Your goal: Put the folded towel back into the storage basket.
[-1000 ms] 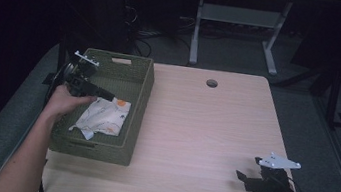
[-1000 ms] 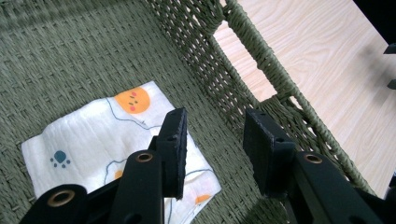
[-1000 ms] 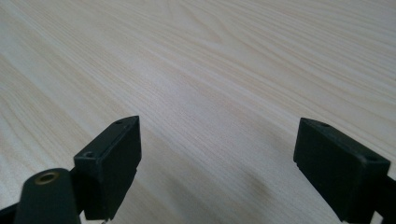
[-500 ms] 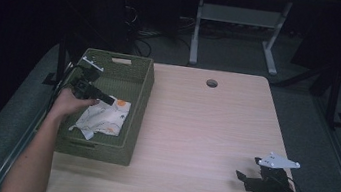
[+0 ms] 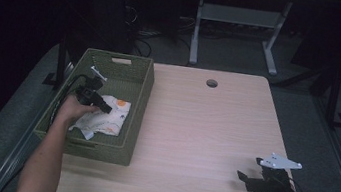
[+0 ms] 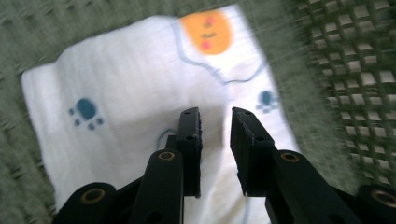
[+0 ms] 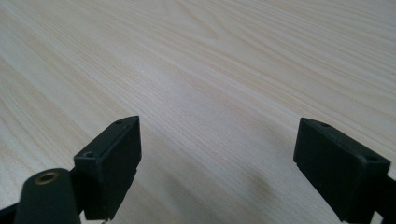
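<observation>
Diagonally, cloth lies flat in basket.

Both grippers are black: the left gripper trails a black cable, the right gripper carries a grey three-cornered plate. Brass-ringed screws dot the jaws. Forearms bare.

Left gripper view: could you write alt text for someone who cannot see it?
Two black jaws of the left claw point down at a white cloth printed with blue paw prints and an orange patch, a narrow gap between them over a fold. The cloth lies on the floor of a green woven basket.
</observation>
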A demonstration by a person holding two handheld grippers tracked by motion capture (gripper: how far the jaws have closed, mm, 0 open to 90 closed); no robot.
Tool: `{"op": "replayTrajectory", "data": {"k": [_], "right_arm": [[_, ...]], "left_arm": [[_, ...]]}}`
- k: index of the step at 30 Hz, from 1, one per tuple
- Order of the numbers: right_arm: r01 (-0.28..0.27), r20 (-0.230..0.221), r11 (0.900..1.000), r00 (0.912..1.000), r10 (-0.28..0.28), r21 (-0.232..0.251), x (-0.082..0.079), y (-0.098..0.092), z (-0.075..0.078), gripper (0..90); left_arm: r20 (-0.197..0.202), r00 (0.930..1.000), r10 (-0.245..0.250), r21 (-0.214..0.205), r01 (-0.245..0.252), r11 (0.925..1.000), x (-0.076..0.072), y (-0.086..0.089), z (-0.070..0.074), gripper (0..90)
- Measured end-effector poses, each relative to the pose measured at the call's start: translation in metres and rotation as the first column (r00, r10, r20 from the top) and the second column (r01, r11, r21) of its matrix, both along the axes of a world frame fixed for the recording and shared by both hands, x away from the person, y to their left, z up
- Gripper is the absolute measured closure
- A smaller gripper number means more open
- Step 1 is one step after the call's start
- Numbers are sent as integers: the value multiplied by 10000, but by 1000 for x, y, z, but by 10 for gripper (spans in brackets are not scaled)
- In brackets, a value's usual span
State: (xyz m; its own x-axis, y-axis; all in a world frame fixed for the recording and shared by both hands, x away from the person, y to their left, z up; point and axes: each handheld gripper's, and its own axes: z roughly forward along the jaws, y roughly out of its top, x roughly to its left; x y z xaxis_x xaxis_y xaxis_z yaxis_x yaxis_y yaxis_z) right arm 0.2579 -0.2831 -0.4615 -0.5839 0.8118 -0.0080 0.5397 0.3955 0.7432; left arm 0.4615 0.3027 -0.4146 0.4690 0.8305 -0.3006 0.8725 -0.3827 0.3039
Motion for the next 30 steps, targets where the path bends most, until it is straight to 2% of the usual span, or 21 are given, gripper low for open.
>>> {"op": "replayTrajectory", "data": {"k": [2,4,10,12,13,14,15,17,20,24,30], "right_arm": [[-23,11,10000,10000,23,-8,0,0,0,147],[-33,11,10000,10000,33,-4,0,0,0,147],[-41,-59,10000,10000,41,-6,0,1,-1,147],[-77,-16,10000,10000,77,-7,0,2,-1,146],[-77,-30,10000,10000,77,-2,0,2,0,147],[-77,-30,10000,10000,77,-2,0,2,0,147],[-81,3,10000,10000,81,-31,0,3,0,147],[-131,-8,9999,9999,131,-20,0,3,0,147],[-128,-33,9999,9999,128,-19,0,4,0,147],[-186,33,9998,9998,186,-45,0,5,0,147],[-228,-50,9997,9997,228,-16,2,6,-1,147]], "left_arm": [[-140,9999,101,164,-99,9998,1,1,-4,731],[-313,9994,122,500,-106,9987,1,1,-11,724],[-253,9997,35,378,-25,9993,0,1,-9,708],[-80,10000,28,138,-27,9999,-1,1,-3,708],[147,9999,-24,-42,24,10000,-3,0,5,706],[147,9999,-24,-42,24,10000,-3,0,5,705],[394,9992,-23,-359,37,9993,-5,-2,14,704],[670,9977,-52,-586,91,9982,-8,-3,23,703],[876,9961,-59,-751,125,9971,-12,-5,30,703],[1089,9939,-184,-702,262,9972,-18,-8,40,676],[1723,9848,-213,-804,356,9961,-32,-16,62,646]]}}
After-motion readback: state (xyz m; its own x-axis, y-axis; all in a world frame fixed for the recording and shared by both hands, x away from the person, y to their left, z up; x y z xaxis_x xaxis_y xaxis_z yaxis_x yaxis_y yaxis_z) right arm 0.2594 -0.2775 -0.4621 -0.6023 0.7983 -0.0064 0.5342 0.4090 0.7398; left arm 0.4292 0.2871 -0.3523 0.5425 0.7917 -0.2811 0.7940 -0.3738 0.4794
